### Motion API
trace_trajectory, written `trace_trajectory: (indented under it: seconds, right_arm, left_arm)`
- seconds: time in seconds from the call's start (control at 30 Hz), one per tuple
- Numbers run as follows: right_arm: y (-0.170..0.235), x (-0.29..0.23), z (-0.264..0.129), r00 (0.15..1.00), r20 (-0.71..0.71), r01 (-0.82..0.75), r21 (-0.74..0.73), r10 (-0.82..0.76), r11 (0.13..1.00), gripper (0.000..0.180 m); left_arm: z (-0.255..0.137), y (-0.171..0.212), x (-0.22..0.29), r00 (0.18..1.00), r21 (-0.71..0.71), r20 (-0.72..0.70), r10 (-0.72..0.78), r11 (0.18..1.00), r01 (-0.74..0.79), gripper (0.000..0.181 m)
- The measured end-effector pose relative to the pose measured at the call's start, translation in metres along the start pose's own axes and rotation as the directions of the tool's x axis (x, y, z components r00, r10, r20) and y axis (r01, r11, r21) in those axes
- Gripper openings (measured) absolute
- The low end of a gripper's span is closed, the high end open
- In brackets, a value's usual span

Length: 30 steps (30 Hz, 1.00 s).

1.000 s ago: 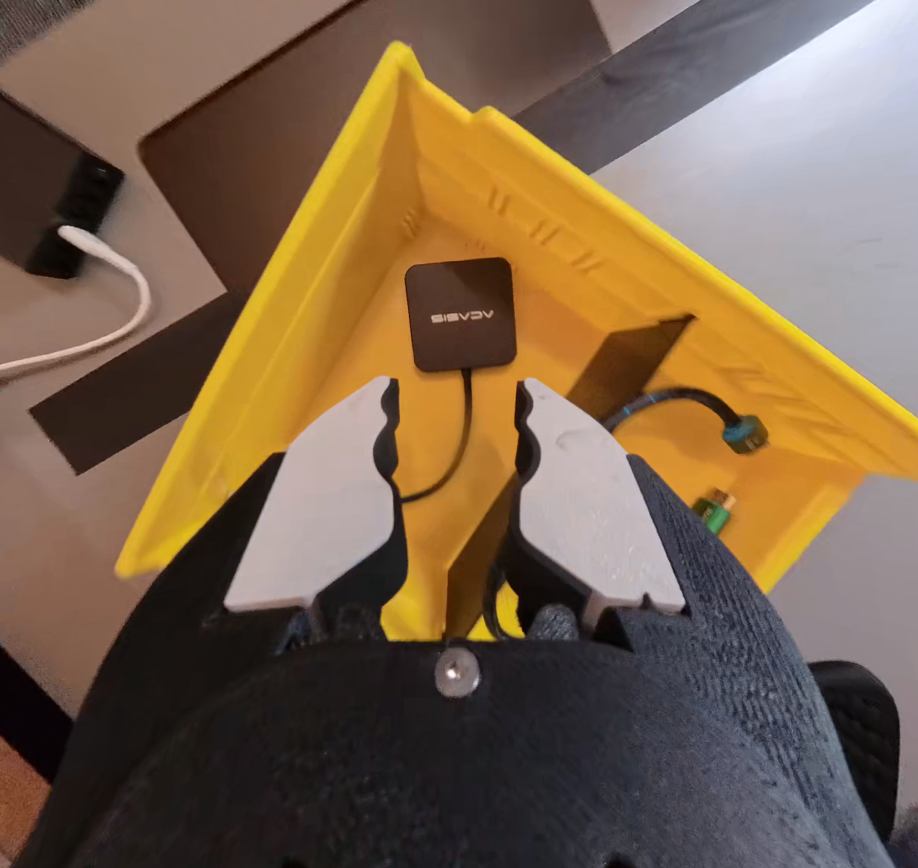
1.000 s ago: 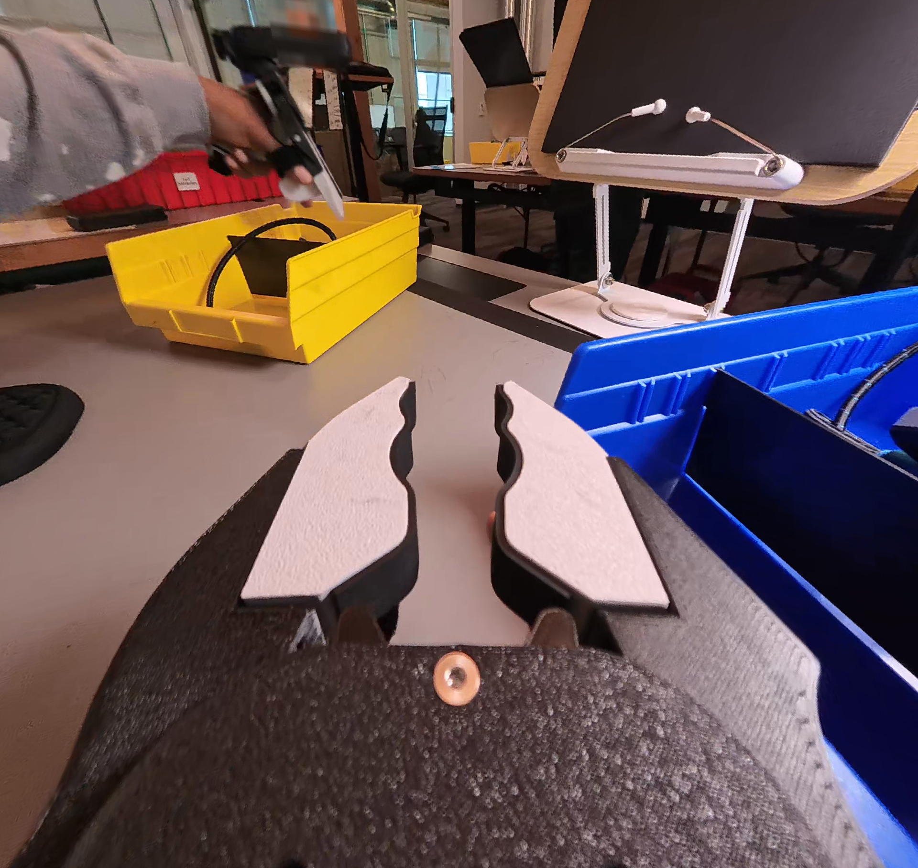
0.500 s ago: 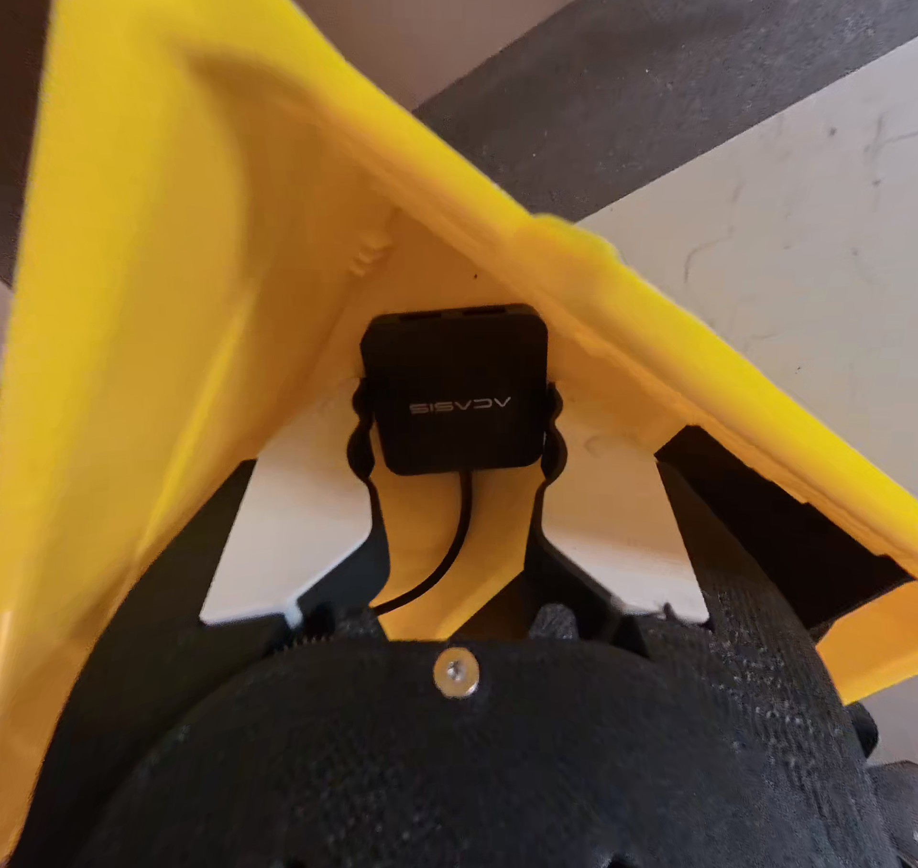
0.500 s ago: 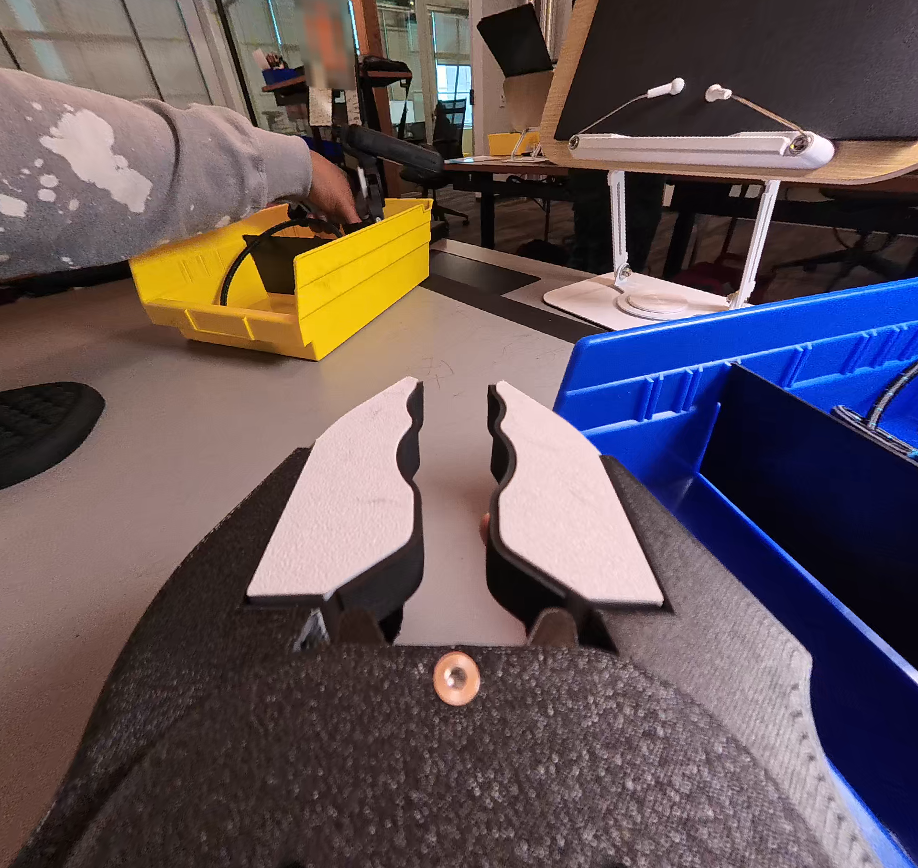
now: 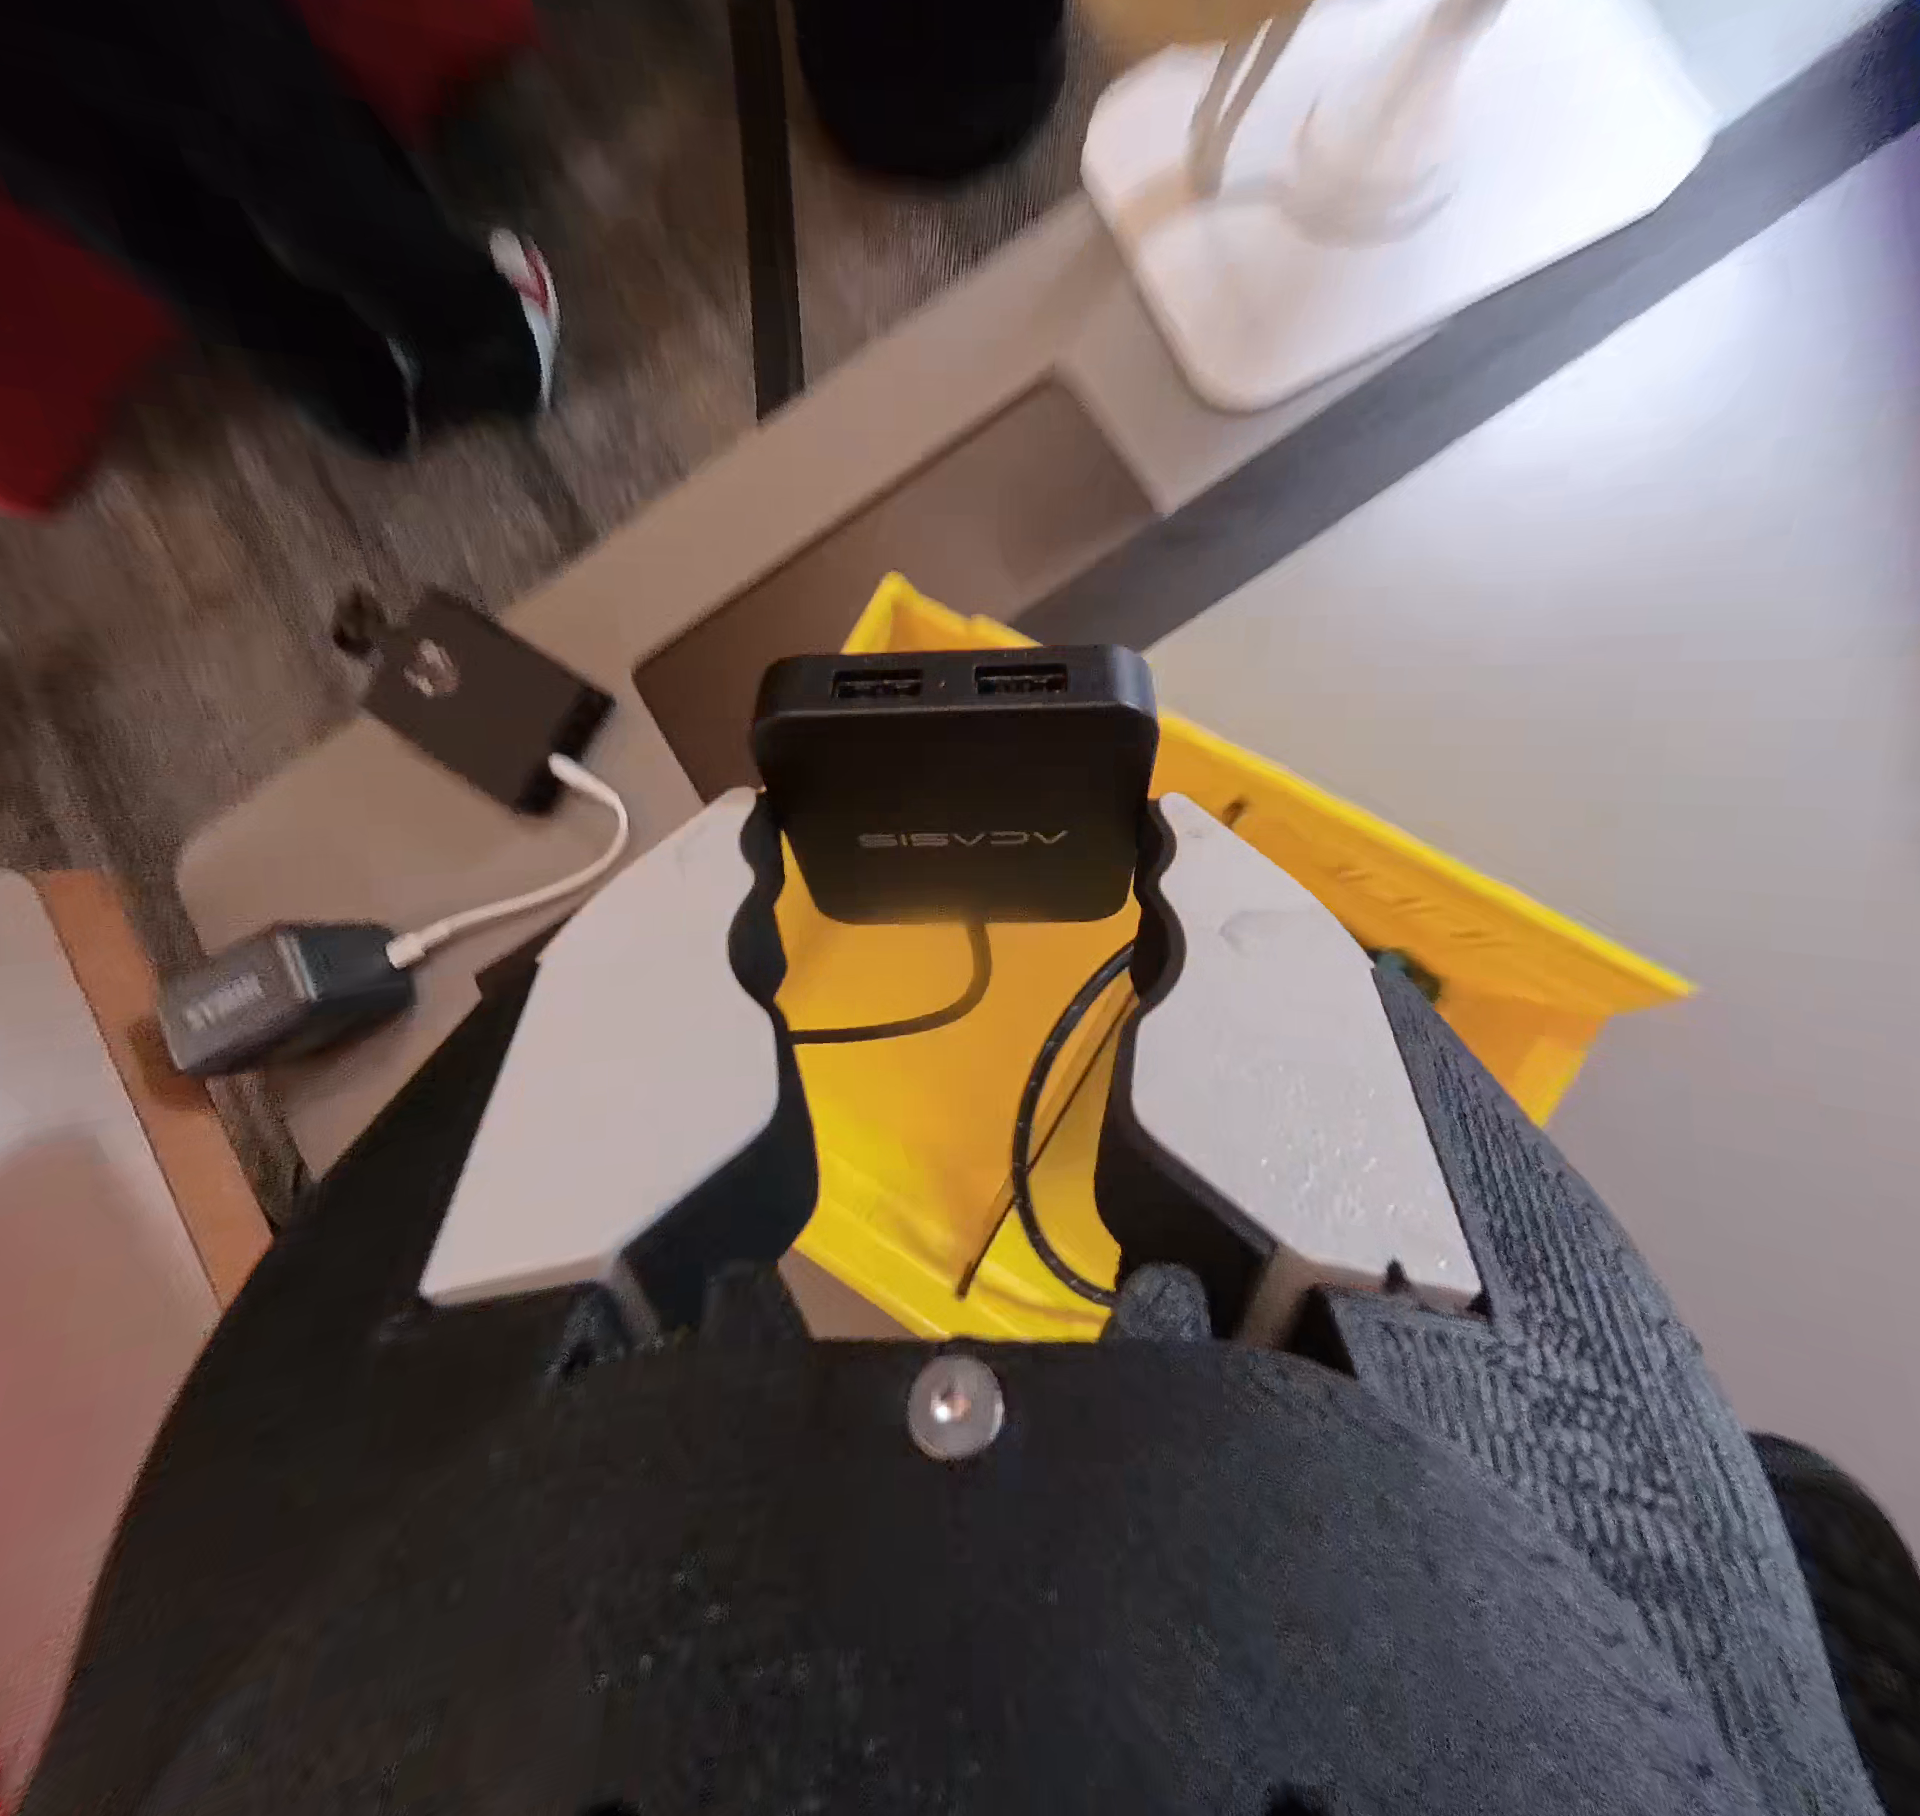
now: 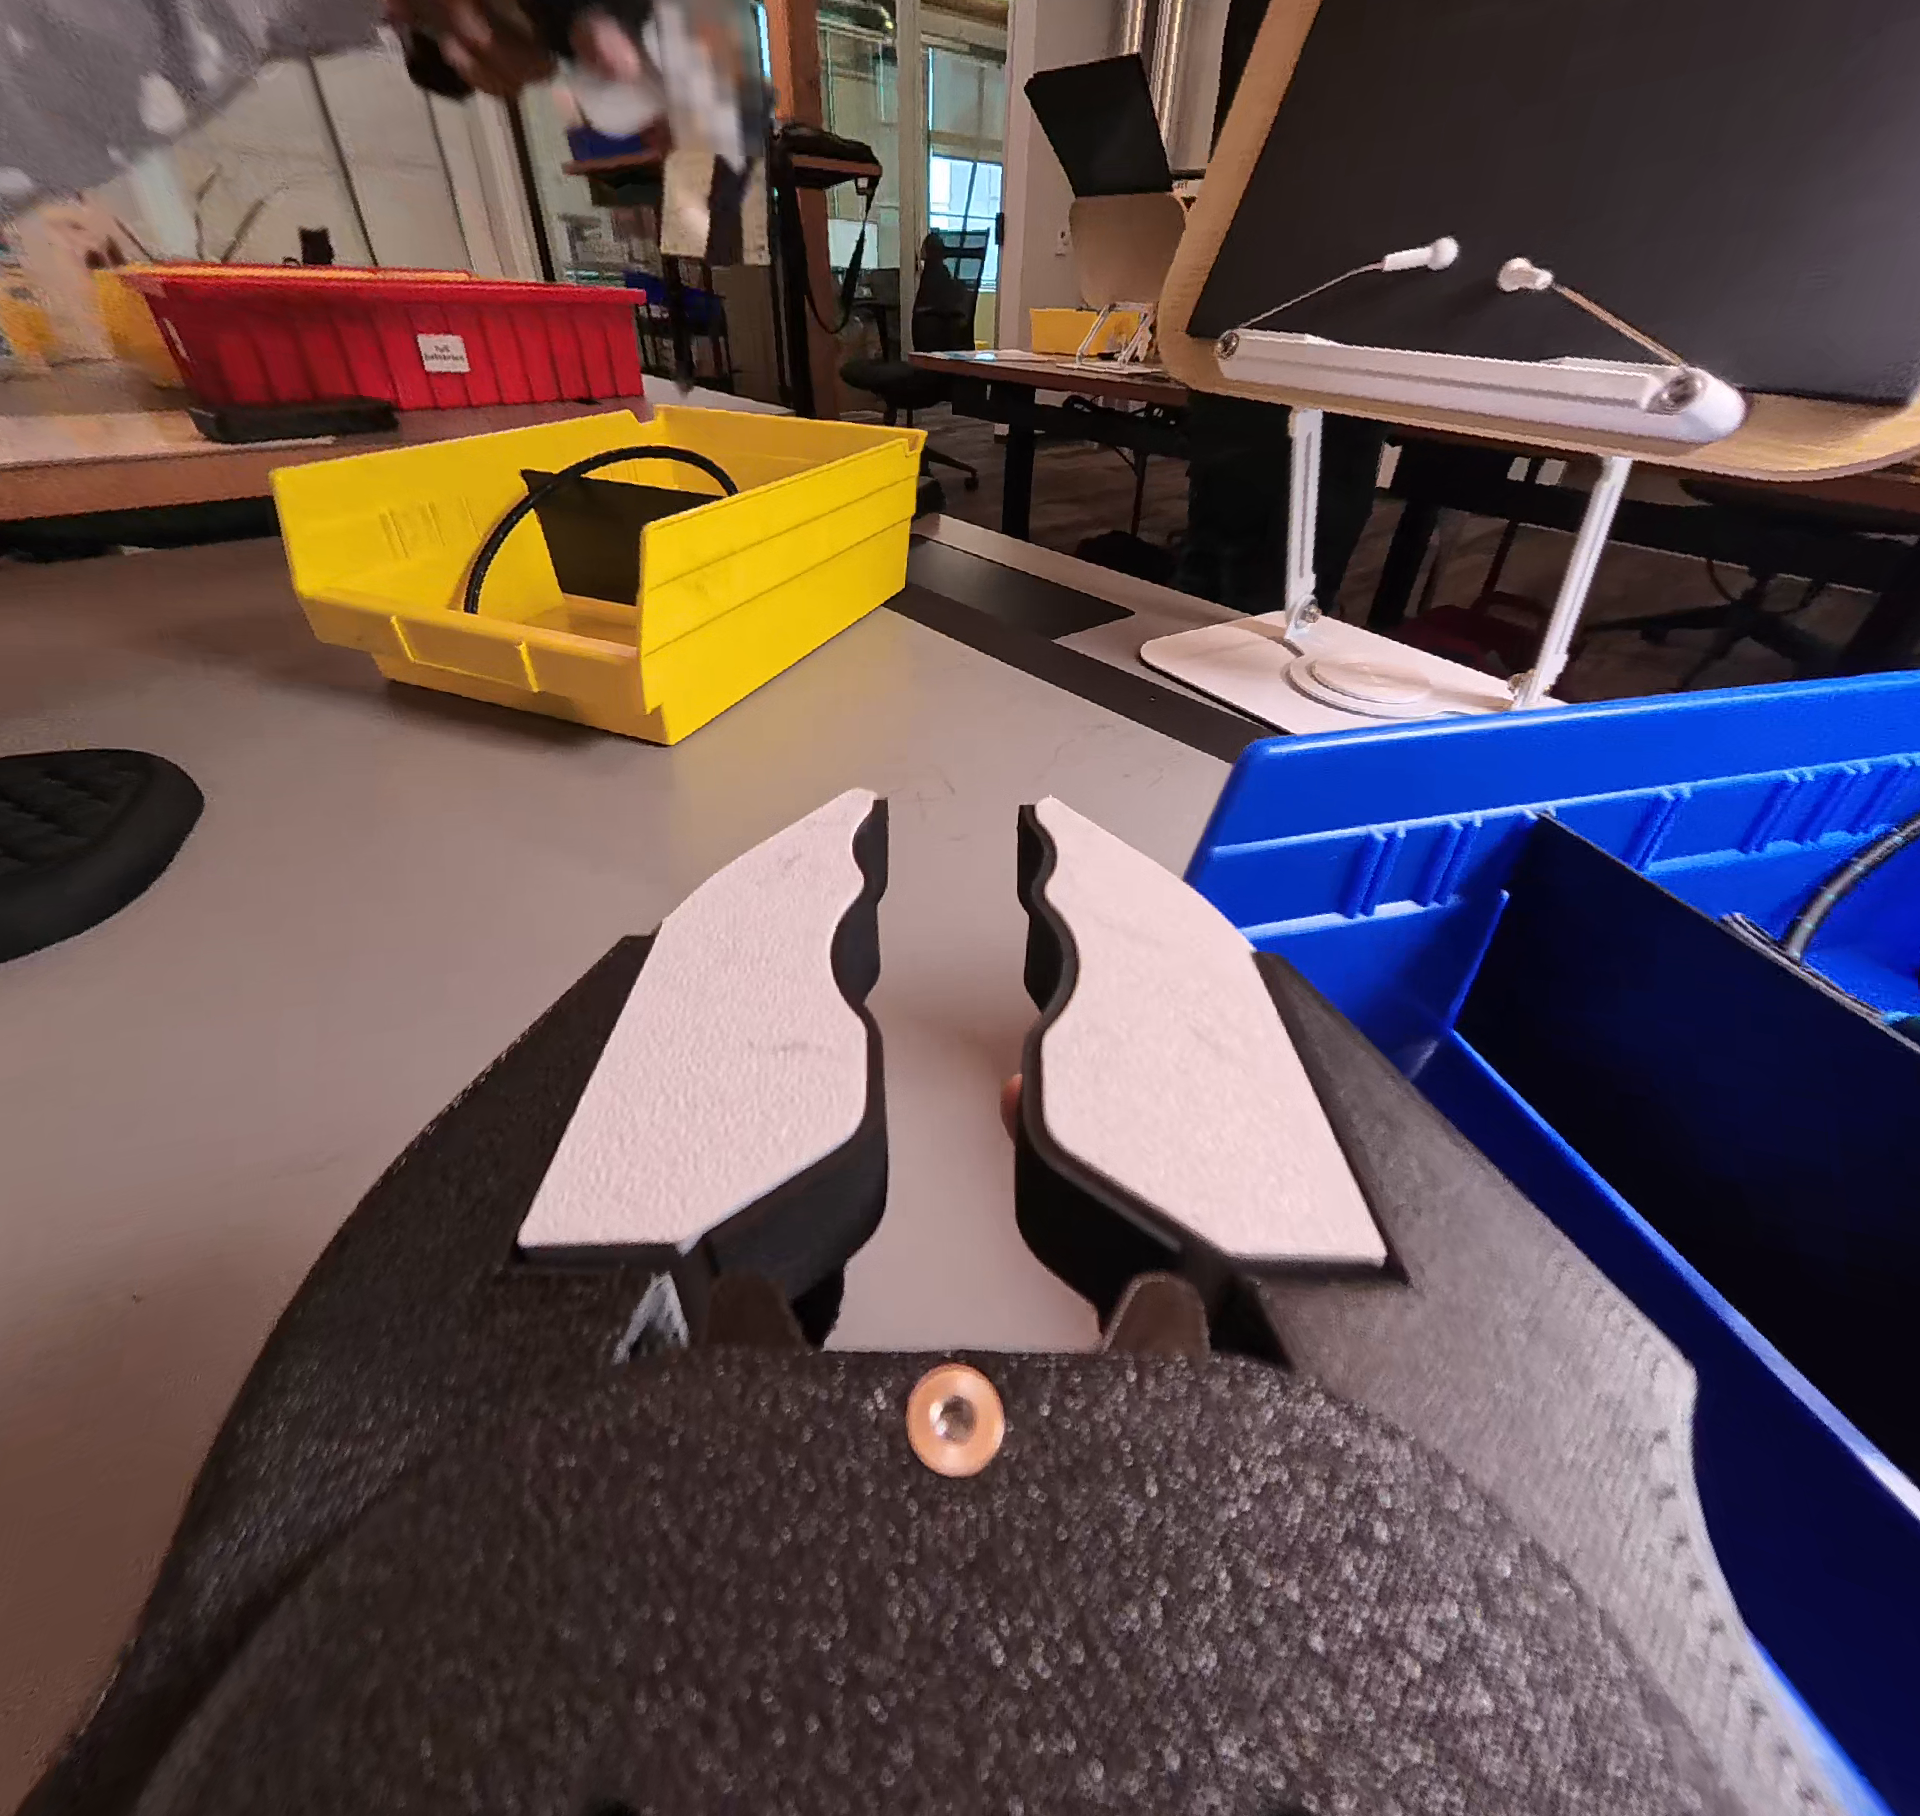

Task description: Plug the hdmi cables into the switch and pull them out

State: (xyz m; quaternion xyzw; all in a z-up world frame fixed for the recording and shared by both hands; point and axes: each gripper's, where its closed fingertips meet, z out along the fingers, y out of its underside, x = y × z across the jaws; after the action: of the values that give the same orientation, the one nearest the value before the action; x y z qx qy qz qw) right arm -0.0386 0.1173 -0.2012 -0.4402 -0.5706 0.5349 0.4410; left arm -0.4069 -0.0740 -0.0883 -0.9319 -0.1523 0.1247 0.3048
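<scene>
My left gripper [image 5: 954, 821] is shut on the black square switch [image 5: 956, 779] and holds it up above the yellow bin [image 5: 1403, 914]. Two ports on the switch's far edge face away from me. Its thin black cord [image 5: 935, 997] hangs down into the bin. A thicker black cable [image 5: 1039, 1122] loops in the bin. In the right wrist view the yellow bin [image 6: 727, 561] stands at the far left with a black cable [image 6: 582, 488] arching over its divider. My right gripper [image 6: 954, 831] is open and empty, low over the grey table beside the blue bin [image 6: 1455, 831].
A blue bin with a dark divider and a cable [image 6: 1849, 883] is at my right. A white stand [image 6: 1351, 665] holds a tilted board behind it. A black pad [image 6: 73, 831] lies at the left. A red crate [image 6: 395, 343] sits behind. A charger with a white cord [image 5: 281, 997] lies beyond the table edge.
My left gripper closed on the switch in the yellow bin and lifted it up out of the bin, cord trailing. The right gripper stayed almost still.
</scene>
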Motion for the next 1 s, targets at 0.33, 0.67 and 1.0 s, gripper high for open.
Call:
trace_trajectory:
  seconds: [0.33,0.67,1.0]
  right_arm:
    - [-0.128,-0.026,0.023,0.996,0.072,0.035,0.217,-0.052,0.976,0.026]
    - [-0.165,-0.095,0.052,0.915,0.275,0.269,0.134,-0.296,0.954,0.05]
    - [-0.134,-0.069,0.067,0.9,0.237,0.357,0.085,-0.367,0.93,0.003]
  left_arm:
    - [-0.171,-0.054,0.182,0.87,0.734,-0.407,0.279,0.666,0.13,0.067]
    - [-0.141,-0.035,0.333,0.458,0.704,-0.709,0.536,0.564,0.431,0.066]
    - [-0.083,-0.031,0.318,0.462,0.643,-0.76,0.458,0.637,0.426,0.065]
